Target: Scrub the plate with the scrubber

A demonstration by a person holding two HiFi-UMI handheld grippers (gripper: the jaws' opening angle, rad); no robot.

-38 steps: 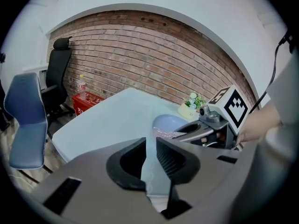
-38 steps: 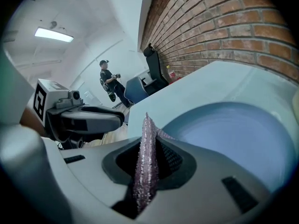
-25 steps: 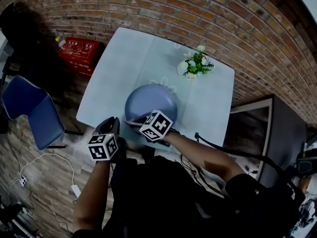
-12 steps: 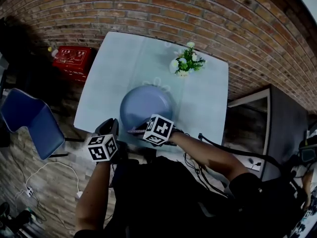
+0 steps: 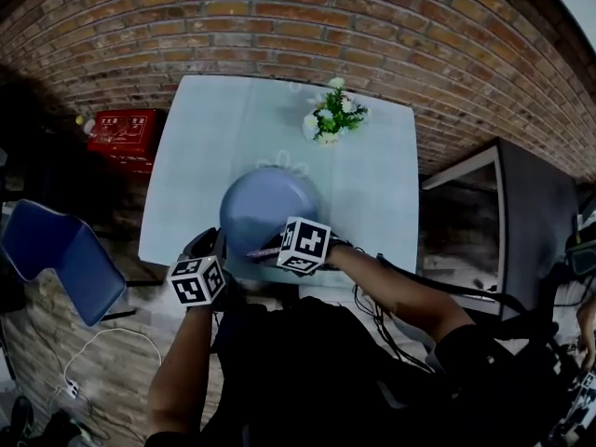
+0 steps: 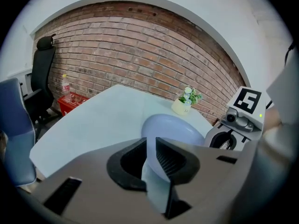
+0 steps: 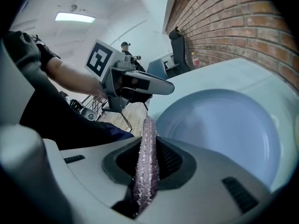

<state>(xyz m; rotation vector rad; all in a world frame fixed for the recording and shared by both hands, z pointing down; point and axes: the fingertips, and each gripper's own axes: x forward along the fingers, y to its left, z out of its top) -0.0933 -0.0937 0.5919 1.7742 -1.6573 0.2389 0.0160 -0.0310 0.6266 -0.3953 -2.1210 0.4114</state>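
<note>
My left gripper (image 6: 150, 158) is clamped on the plate (image 5: 270, 198) by its rim at 7 o'clock, plate at the table's (image 5: 372, 184) 6 o'clock edge. The right gripper (image 7: 148, 152) is pinched shut on the scrubber (image 7: 148, 127), tip by the rim around 6, can't tell if it's touching. I'd hold the left grip firm so the plate doesn't skate, then press the scrubber flat and work small circles toward 12.

Plate (image 5: 265, 203): near rim hidden behind left gripper (image 5: 209, 244) and right gripper (image 5: 268, 248). Scrubber (image 7: 145, 157): lower end buried between the jaws. Red crate (image 5: 121, 128): print too small to read
</note>
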